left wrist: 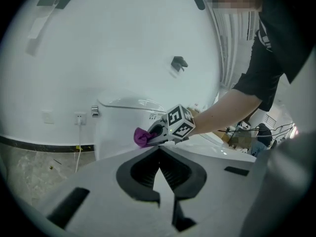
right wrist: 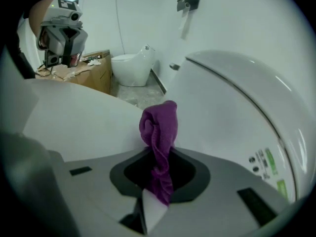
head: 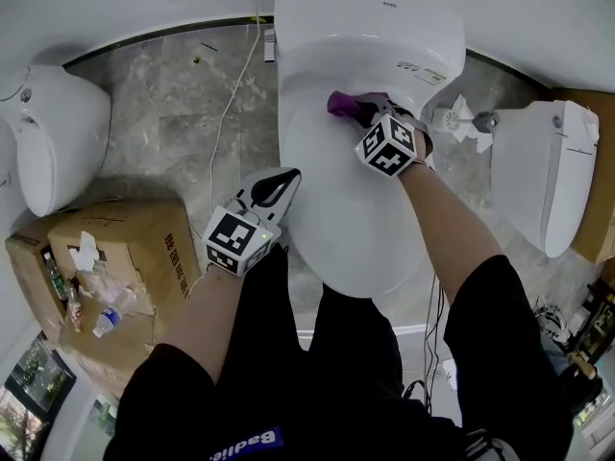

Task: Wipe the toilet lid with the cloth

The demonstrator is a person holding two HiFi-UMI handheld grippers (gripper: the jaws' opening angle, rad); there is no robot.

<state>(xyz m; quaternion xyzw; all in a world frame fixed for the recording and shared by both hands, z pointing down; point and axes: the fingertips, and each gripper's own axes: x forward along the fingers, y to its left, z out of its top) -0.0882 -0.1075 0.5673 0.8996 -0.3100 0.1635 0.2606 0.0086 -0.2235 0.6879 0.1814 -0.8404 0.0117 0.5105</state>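
A white toilet with its lid (head: pixel 346 200) closed fills the middle of the head view. My right gripper (head: pixel 363 111) is shut on a purple cloth (head: pixel 344 104), held at the back of the lid near the tank (head: pixel 370 27). In the right gripper view the cloth (right wrist: pixel 159 147) bunches up out of the closed jaws, just above the lid (right wrist: pixel 84 117). My left gripper (head: pixel 279 185) is shut and empty, at the lid's left edge. From the left gripper view I see the right gripper (left wrist: pixel 155 132) and the cloth (left wrist: pixel 141 137) ahead.
A second toilet (head: pixel 53 133) stands at the left, a third (head: pixel 543 171) at the right. A cardboard box (head: pixel 106 267) with bottles and tissue sits at the lower left. A white cable (head: pixel 231 104) runs over the marble floor. A toilet brush (head: pixel 461 121) lies right of the tank.
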